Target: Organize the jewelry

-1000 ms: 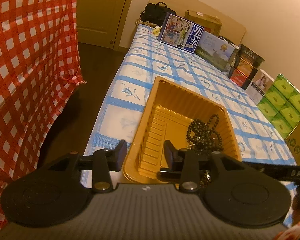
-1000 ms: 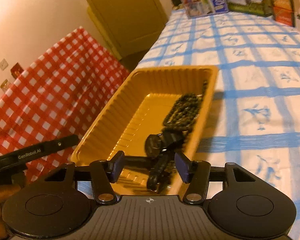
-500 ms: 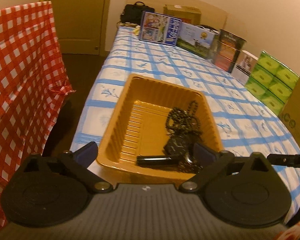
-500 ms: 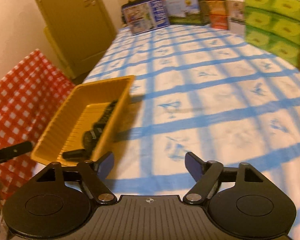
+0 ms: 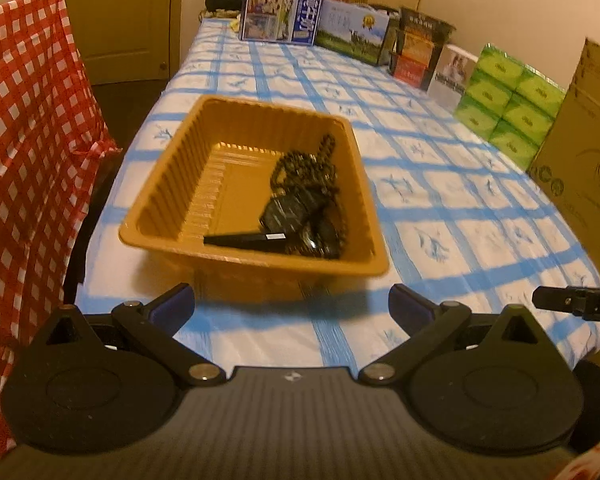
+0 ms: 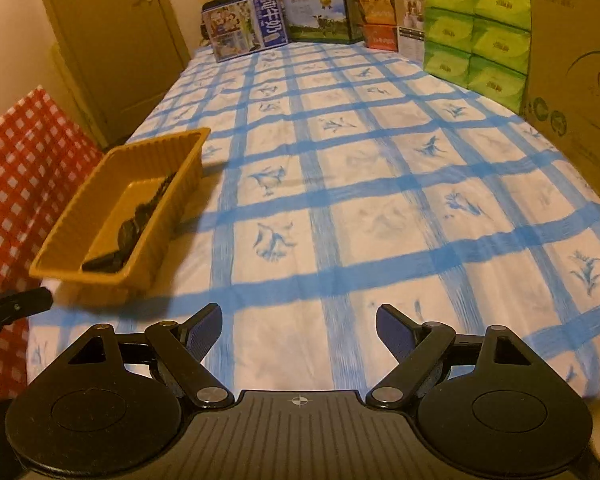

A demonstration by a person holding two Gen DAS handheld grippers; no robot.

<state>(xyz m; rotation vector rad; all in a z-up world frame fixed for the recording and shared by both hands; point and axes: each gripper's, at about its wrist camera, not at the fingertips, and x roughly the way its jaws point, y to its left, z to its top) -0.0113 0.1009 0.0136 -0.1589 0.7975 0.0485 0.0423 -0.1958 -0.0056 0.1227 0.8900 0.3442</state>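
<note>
Both tools [image 5: 292, 308] [image 6: 299, 330] opened, withdrew from tray [image 5: 180, 184].

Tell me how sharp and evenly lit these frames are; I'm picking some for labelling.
Left wrist view: warm yellowish light, tray and beads slightly smeared, fisheye bends the table edges. Right wrist view: same cast, tablecloth fairly crisp, tray soft at the edge, dark corners.

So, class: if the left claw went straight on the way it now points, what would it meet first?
Probably the near wall of the yellow tray, just beyond the open left claw; bare tablecloth lies between, so depth is uncertain.
</note>
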